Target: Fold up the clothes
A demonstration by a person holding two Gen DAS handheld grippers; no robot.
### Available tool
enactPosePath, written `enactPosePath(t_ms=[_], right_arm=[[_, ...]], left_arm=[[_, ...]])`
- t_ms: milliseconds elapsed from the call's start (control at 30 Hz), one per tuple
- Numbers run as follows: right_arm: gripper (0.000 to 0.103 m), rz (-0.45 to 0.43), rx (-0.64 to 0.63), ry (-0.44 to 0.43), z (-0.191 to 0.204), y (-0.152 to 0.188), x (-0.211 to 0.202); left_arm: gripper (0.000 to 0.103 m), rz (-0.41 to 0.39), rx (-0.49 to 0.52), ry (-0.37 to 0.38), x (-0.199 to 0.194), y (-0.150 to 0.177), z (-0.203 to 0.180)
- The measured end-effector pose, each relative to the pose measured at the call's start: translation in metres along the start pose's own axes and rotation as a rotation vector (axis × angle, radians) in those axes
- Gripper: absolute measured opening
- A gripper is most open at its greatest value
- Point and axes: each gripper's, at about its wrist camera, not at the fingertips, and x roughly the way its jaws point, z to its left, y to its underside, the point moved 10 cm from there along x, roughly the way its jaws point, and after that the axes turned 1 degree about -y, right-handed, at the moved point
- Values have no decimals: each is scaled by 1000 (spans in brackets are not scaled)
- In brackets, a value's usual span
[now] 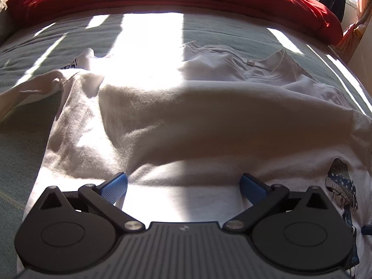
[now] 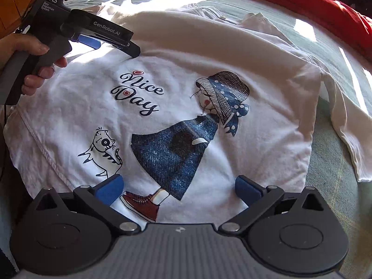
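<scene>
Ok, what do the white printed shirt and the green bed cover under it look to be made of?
White shirt: soft matte knit, probably cotton jersey, with a fuzzy surface, stitched hem and flat printed graphic. Green bed cover: matte woven fabric with fine parallel ribs, fibre unclear.

Both tools had jaws spread wide, gripping nothing. My left tool (image 1: pixel 183 183) pointed forward, low and level. My right tool (image 2: pixel 179 186) sat likewise. My left hand (image 2: pixel 28 58) was wrapped around the left tool's grey handle, fingers curled under.
</scene>
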Motion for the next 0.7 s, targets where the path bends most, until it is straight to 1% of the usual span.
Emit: enactPosePath(t_ms=[100,200,267,333,367,467,500,600,667,700], right_arm=[[103,-1,43,17,-2,1,1],[103,-22,98,20,-4,2,1],[103,-25,97,37,-3,2,2],[103,-21,95,48,-2,0,2],[103,-17,104,46,-3,-1,1],[103,-14,136,55,-6,-7,-9],[103,-26,144,66,-6,-10,-15],[103,-123,162,95,-10,-31,-33],[103,-175,188,118,-15,-44,-40],[103,-185,206,124,-16,-47,-39]], left_arm=[[103,7,14,2,1,0,-1],[103,50,30,6,2,-2,-1],[102,87,40,3,0,-3,-2],[102,129,45,-26,-8,-2,-3],[102,131,47,-40,-16,-2,-4],[102,82,65,-33,-52,-4,-13],[102,59,72,-27,-65,-4,-17],[102,-10,90,-20,-104,-4,-27],[102,-57,91,-57,-123,-2,-30],[102,-80,87,-70,-131,0,-30]])
